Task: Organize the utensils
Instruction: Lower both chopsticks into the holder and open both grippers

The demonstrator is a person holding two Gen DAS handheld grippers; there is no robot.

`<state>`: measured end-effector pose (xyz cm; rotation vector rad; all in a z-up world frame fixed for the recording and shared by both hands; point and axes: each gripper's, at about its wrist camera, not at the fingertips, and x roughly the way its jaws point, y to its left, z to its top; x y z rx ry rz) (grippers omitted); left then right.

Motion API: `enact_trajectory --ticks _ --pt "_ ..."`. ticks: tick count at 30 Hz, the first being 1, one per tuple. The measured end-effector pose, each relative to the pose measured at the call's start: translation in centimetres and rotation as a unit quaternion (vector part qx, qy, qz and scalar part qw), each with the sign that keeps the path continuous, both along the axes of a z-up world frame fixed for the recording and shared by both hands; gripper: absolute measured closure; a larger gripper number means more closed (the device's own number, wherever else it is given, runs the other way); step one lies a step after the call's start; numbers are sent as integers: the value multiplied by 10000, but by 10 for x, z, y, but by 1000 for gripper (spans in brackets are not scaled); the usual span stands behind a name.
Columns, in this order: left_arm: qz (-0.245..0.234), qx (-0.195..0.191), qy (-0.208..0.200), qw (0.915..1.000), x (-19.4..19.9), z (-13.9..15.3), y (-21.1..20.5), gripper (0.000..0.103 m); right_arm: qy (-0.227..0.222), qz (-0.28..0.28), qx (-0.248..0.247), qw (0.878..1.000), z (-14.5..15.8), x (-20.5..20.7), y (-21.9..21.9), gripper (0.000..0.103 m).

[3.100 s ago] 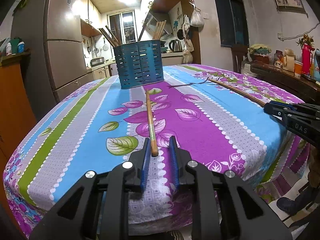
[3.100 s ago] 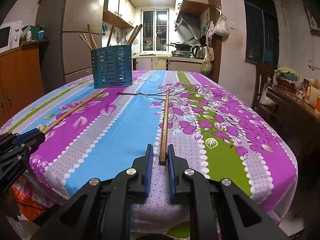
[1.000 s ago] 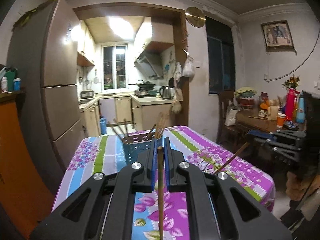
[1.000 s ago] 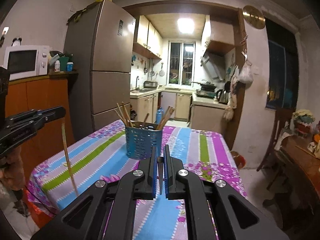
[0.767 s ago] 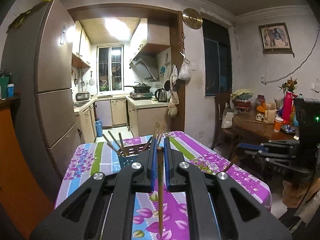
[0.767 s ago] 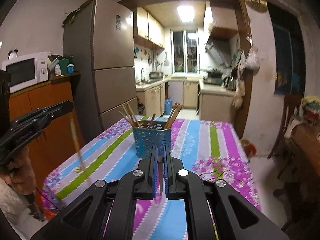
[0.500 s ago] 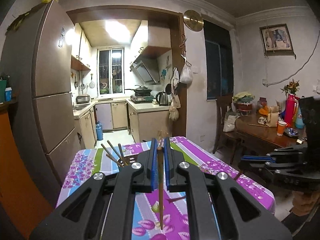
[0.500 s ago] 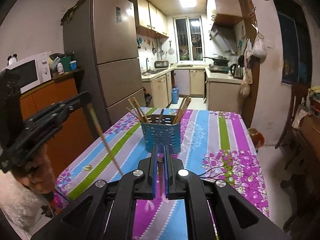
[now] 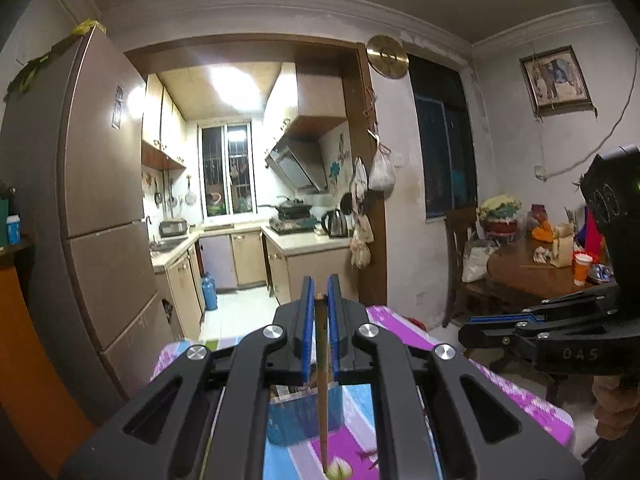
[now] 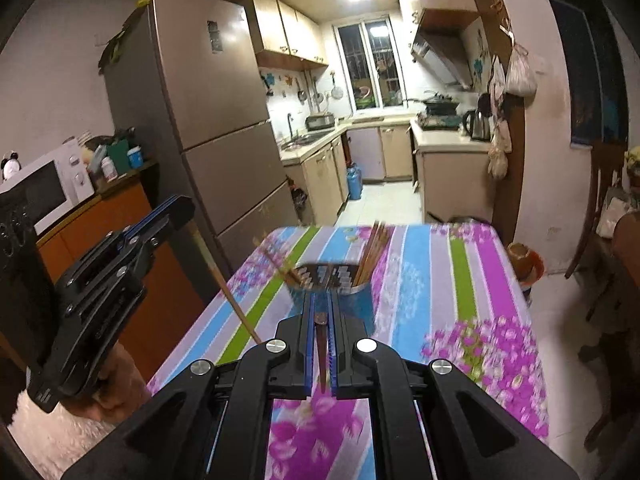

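Observation:
My left gripper [image 9: 320, 285] is shut on a wooden chopstick [image 9: 322, 384] that hangs down from its blue pads. Below it, the blue slotted utensil holder [image 9: 298, 416] is mostly hidden behind the gripper body. My right gripper [image 10: 321, 300] is shut on a darker chopstick [image 10: 321, 354] just short of the holder [image 10: 360, 300], which has several chopsticks [image 10: 374, 248] in it. In the right wrist view, the left gripper [image 10: 180, 206] hovers at the left and its chopstick [image 10: 224, 284] slants down. The left wrist view shows the right gripper [image 9: 466, 330] at the right.
The table wears a striped floral cloth [image 10: 460, 280]. A tall fridge [image 10: 212, 100] and an orange cabinet [image 10: 160, 300] with a microwave [image 10: 40, 188] stand to the left. A cluttered wooden side table [image 9: 528, 272] and a chair [image 9: 460, 248] are at the right. A kitchen lies behind.
Both grippers have risen and moved forward with their chopsticks. The holder is now closer in the right view and has sunk behind the gripper body in the left view.

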<state>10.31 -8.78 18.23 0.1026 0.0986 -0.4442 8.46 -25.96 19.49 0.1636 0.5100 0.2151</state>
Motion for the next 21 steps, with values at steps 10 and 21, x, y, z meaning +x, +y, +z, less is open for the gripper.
enact_trajectory --ticks 10,21 --pt "290 50 -244 9993 58 24 -14 98 -749 -338 -379 9959 48 63 2 96" --pt "548 -103 131 9984 126 3 -11 98 -820 -467 -356 9949 33 145 8 96"
